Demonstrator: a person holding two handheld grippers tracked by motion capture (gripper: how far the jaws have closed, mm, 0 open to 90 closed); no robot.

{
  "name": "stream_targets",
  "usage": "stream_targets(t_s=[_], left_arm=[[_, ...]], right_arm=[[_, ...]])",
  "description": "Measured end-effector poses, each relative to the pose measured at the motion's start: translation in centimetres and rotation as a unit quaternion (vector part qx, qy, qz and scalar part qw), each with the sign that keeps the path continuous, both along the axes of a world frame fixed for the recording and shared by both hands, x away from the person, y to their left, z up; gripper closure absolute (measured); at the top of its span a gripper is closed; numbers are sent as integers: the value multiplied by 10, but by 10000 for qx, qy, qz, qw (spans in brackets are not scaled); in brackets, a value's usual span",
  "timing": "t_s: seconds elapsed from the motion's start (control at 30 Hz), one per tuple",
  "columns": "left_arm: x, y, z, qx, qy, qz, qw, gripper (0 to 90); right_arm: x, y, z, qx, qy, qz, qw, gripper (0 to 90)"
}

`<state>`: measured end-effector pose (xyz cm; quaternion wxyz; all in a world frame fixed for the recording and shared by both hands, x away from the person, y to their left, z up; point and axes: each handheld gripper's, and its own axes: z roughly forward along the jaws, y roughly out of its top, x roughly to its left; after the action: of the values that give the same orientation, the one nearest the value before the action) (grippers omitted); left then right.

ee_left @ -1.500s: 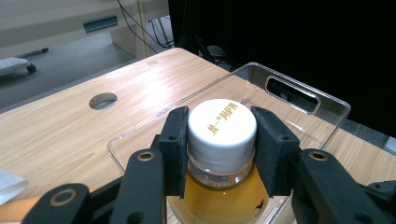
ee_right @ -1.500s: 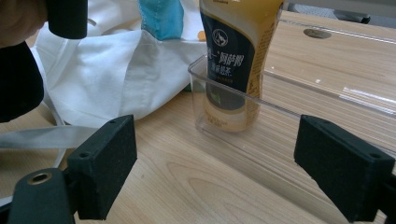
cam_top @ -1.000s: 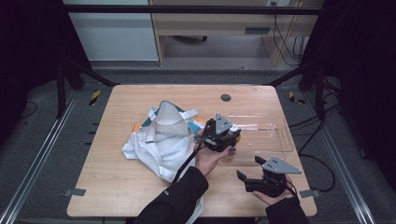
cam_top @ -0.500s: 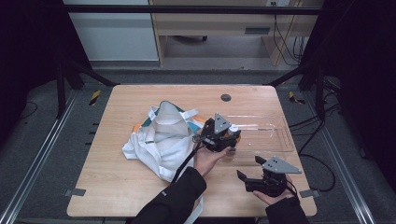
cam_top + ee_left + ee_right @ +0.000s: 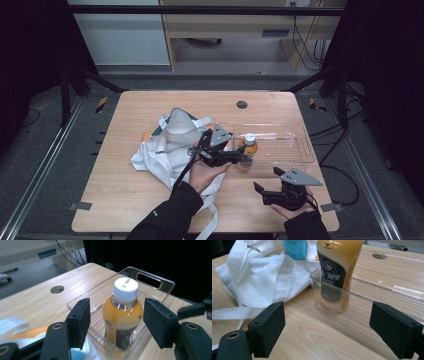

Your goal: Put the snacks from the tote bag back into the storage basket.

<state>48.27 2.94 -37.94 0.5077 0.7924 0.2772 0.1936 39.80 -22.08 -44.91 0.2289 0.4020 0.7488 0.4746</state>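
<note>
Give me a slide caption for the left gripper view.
Left tool, jaws just opened, behind an upright orange bottle in a clear tray.

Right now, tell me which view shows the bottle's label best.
The right gripper view: the bottle stands close, dark label facing the camera. The left gripper view shows its white cap and shoulder; the high view shows it small in the clear tray.

My bottle (image 5: 121, 315) holds orange drink under a white cap (image 5: 125, 286), with a dark navy label bearing white script and a small white emblem; the tray (image 5: 295, 150) around it is clear and colourless; beside the bottle, on the side away from the tray's handle slot, my bag (image 5: 167, 150) is white cloth with a teal-blue patch and an orange strip; the table (image 5: 150, 205) under the bottle is pale wood grain; my jaw pads (image 5: 80, 322) are matt black.
</note>
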Motion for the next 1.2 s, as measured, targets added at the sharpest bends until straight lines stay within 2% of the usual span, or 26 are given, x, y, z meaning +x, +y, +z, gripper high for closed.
stream_targets(t_s=[0.2, 0.43, 0.9, 1.2], left_arm=[[-11, 23, 2, 58, -23, 24, 10000, 358], [-22, 46, -4, 291, -49, 17, 9996, 343], [-42, 93, -29, 558, 114, 274, 9980, 316], [-56, 131, -42, 574, 108, 443, 9973, 276]], right_arm=[[0, 0, 0, -5, 25, -28, 10000, 132], [0, 0, 0, -6, 21, -41, 10000, 132], [1, 0, -1, -39, 32, -63, 10000, 131], [1, -1, -2, -62, 49, -86, 9999, 128]])
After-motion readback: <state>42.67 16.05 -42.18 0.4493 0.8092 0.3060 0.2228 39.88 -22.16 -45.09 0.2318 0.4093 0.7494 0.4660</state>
